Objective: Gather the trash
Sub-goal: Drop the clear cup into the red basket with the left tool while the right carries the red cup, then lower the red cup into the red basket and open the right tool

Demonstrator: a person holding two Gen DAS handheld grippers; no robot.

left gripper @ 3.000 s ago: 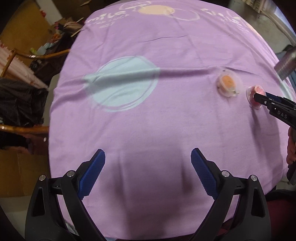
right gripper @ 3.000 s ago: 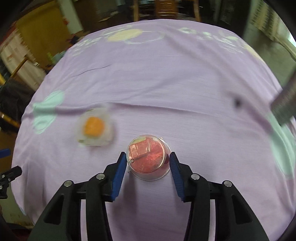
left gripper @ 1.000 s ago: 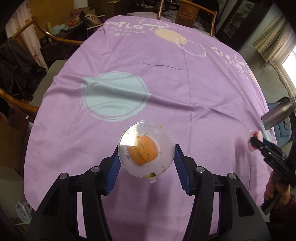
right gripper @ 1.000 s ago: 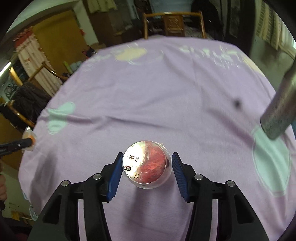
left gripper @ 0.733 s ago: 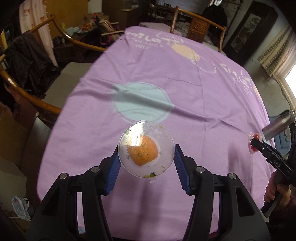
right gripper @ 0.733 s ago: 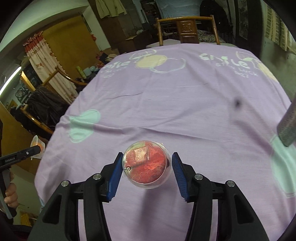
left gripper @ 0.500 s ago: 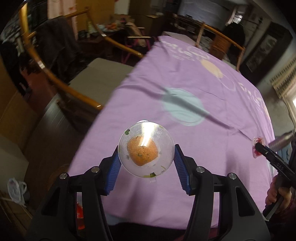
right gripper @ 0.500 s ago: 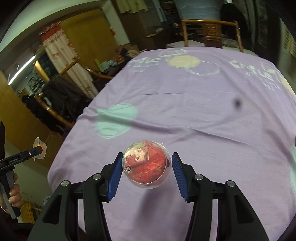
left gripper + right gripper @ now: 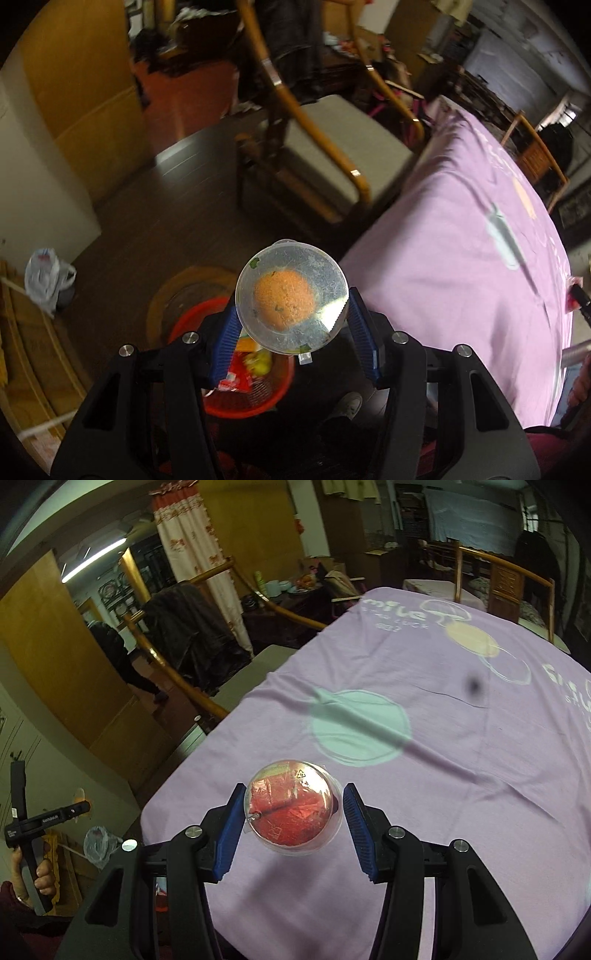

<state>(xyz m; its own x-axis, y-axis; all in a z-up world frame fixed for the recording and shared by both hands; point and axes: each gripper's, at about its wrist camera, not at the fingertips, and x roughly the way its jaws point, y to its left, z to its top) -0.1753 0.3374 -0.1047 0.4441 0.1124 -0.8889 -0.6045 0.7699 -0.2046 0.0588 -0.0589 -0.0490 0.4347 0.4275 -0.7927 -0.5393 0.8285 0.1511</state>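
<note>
My left gripper (image 9: 291, 328) is shut on a clear plastic cup with orange residue (image 9: 291, 295) and holds it in the air over a red trash basket (image 9: 243, 395) on the floor, left of the table. My right gripper (image 9: 293, 816) is shut on a clear plastic cup with red residue (image 9: 293, 812) and holds it above the near left part of the purple tablecloth (image 9: 443, 775). The left gripper with its cup also shows small at the far left of the right wrist view (image 9: 75, 805).
The basket holds wrappers and scraps. A wooden chair with a grey cushion (image 9: 332, 147) stands beside the table's left edge. A white plastic bag (image 9: 48, 277) lies on the dark floor. The table (image 9: 480, 258) fills the right of the left wrist view.
My left gripper has swung left off the table with the orange cup and now hangs over the red basket. My right gripper has turned left with the red cup, still above the cloth.
</note>
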